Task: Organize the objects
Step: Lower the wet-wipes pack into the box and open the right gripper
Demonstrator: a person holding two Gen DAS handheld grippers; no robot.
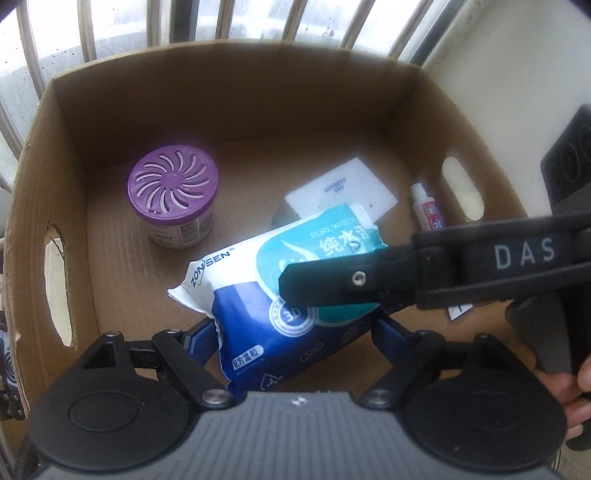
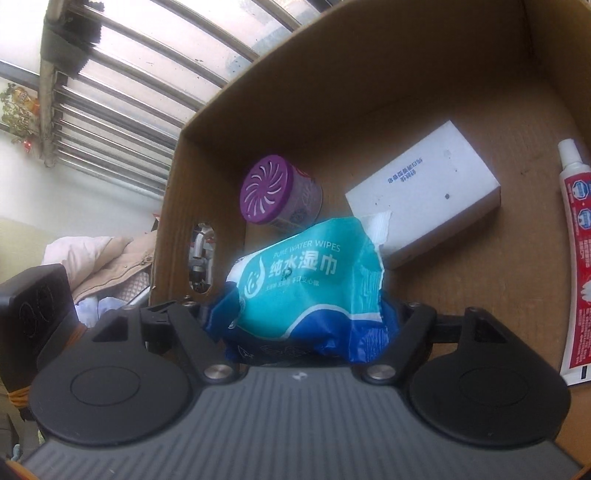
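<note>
A blue and teal pack of wet wipes (image 1: 258,291) (image 2: 306,284) hangs tilted inside an open cardboard box (image 1: 221,92) (image 2: 369,74), above its floor. My left gripper (image 1: 295,332) is shut on the pack's lower blue end, one blue finger on each side. My right gripper (image 2: 303,314) is shut on the same pack, which crumples between its fingers. In the left wrist view it reaches in from the right, and its upper finger (image 1: 325,284) lies across the pack's top. On the box floor are a purple-lidded air freshener (image 1: 171,184) (image 2: 271,195), a white carton (image 1: 347,188) (image 2: 424,192) and a toothpaste tube (image 1: 428,212) (image 2: 580,258).
The box has oval handle holes in its left wall (image 1: 55,288) and right wall (image 1: 461,188). Window bars (image 1: 258,22) stand behind it. A black device (image 1: 569,158) sits outside on the right. A pile of clothes (image 2: 110,266) lies outside the left wall. A hand (image 1: 576,391) holds the right gripper.
</note>
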